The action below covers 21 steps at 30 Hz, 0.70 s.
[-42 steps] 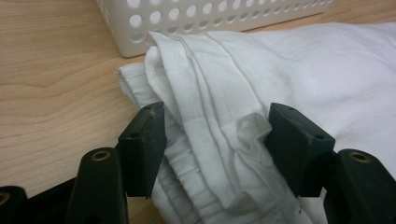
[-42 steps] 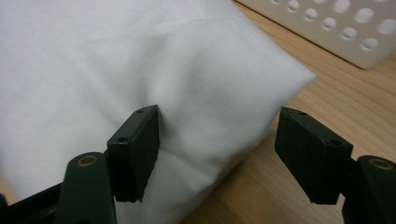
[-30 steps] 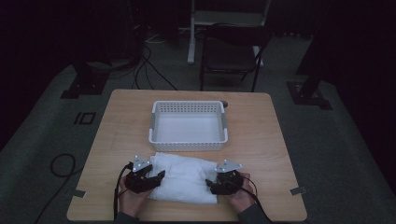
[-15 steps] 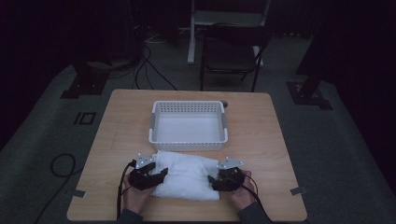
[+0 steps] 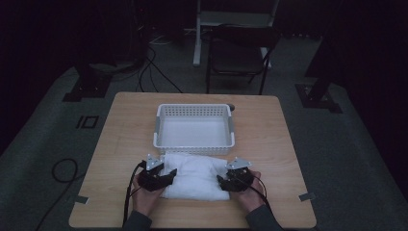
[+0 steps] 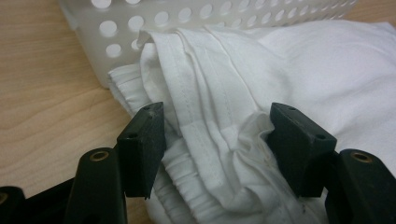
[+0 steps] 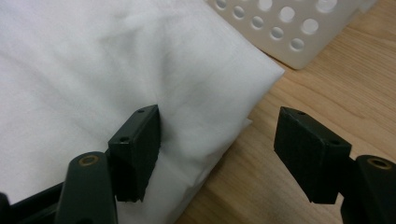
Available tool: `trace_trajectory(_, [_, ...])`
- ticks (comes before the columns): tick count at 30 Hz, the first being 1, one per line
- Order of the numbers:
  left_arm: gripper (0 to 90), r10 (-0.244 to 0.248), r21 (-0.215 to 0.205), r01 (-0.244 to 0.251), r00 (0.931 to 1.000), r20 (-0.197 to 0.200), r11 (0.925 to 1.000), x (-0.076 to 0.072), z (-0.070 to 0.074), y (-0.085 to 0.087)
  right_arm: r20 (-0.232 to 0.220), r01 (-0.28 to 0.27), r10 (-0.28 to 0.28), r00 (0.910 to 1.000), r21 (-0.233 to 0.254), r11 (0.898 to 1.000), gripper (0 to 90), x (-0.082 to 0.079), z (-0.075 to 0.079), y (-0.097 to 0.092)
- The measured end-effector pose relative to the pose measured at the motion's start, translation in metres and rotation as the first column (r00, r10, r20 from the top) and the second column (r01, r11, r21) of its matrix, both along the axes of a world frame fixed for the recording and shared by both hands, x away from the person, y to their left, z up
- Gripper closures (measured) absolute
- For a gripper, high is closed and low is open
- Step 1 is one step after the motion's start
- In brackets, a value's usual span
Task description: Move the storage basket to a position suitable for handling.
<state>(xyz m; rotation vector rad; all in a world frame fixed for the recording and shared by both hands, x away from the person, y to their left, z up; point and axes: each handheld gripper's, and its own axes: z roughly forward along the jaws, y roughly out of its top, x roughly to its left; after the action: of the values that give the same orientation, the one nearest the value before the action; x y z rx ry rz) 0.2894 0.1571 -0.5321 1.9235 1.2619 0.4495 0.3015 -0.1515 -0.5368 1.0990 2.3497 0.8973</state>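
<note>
Left gripper (image 6: 212,144) is clamped on the bunched hem of the folded white cloth (image 5: 195,174) at the worktop's near edge; right gripper (image 7: 224,149) gapes, unclenched, over its corner.

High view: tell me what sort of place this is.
Probably a recording studio or lab, not a home: a lone wooden table on grey carpet, dark surroundings, floor cables, stand bases and a folding chair behind.

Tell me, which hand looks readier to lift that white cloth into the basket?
Left, probably. The left gripper already has bunched cloth between its jaws; the right gripper straddles only the cloth's corner, one jaw over bare table.
</note>
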Motion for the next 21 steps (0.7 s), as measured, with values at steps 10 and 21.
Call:
trace_trajectory(10, [37.3,0.006,-0.002,-0.006,1.0,-0.004,1.0,0.006,0.0,-0.002,-0.001,0.015,-0.015,0.9999,0.008,1.0,31.5,0.009,-0.001,-0.002])
trace_trajectory(21, [37.3,0.009,-0.013,-0.009,1.0,-0.002,0.9999,0.012,-0.001,-0.002,-0.003,0.03,-0.03,0.9995,0.019,0.999,31.5,0.018,-0.002,-0.004])
